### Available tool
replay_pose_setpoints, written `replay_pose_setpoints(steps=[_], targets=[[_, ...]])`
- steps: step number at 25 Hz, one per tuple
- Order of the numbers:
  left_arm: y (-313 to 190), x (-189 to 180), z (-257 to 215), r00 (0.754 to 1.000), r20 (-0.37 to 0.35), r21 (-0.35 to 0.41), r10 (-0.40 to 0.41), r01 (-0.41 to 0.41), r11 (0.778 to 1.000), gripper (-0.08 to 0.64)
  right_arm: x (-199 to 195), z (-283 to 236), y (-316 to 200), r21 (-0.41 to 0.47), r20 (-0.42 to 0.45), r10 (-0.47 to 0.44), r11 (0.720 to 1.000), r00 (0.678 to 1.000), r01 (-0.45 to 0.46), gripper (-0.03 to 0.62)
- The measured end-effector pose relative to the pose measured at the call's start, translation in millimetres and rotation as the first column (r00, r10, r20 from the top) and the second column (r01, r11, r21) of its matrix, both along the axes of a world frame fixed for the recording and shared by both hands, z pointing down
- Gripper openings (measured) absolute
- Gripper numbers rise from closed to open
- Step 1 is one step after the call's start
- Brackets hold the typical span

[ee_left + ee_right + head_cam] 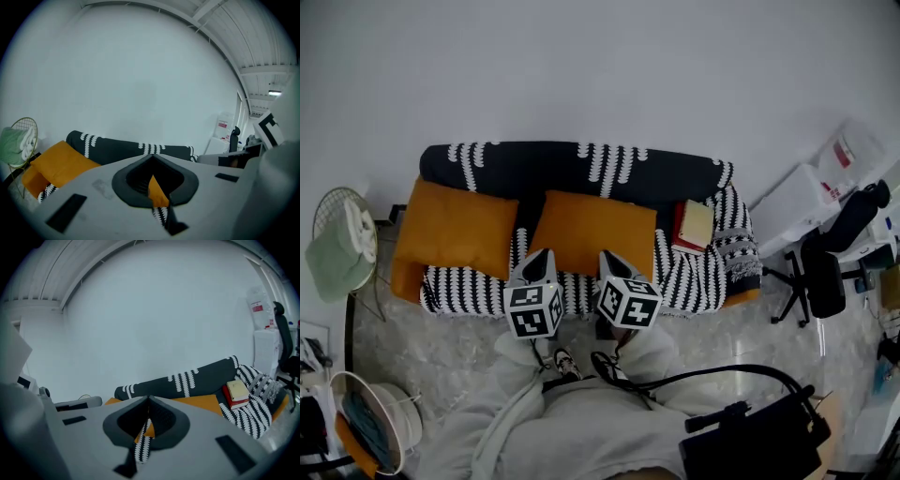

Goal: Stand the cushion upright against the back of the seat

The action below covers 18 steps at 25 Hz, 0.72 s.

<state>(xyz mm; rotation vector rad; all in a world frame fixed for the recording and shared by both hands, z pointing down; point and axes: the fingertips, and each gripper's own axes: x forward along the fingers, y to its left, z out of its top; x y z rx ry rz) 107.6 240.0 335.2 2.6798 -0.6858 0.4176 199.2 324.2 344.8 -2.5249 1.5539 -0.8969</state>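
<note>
A sofa [581, 169] under a black-and-white patterned cover holds two orange cushions. The middle cushion [592, 232] leans on the backrest; the left cushion [455, 228] rests at the left arm. My left gripper [539, 253] and right gripper [609, 255] hover side by side over the seat's front edge, just short of the middle cushion, both shut and empty. In the left gripper view the shut left gripper [153, 157] points at the sofa back, with the left cushion [58, 161] beside it. In the right gripper view, the middle cushion [201, 401] lies past the shut right gripper [148, 398].
A red and a cream book [695, 225] lie stacked at the seat's right end. A wire rack with a green towel [337, 248] stands left of the sofa, and an office chair [825, 272] to its right. A white basket [380, 422] sits at lower left.
</note>
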Motion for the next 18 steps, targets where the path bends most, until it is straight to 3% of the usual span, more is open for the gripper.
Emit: replay_pose_setpoints(steps=[8,18], targets=[[-20.2,15.5,16.9,1.0,0.012,-0.035,0.018,-0.018,0.999,-0.005,6.7,14.6,-25.4,-0.046,0.017,-0.004,0.999,1.0,0.004,0.063],[-54.5,26.4,34.9,0.998,0.047,-0.053,-0.042,0.045,0.998,-0.005,25.9,26.1,-64.1,-0.054,0.037,-0.068,0.996,0.997,0.07,0.062]])
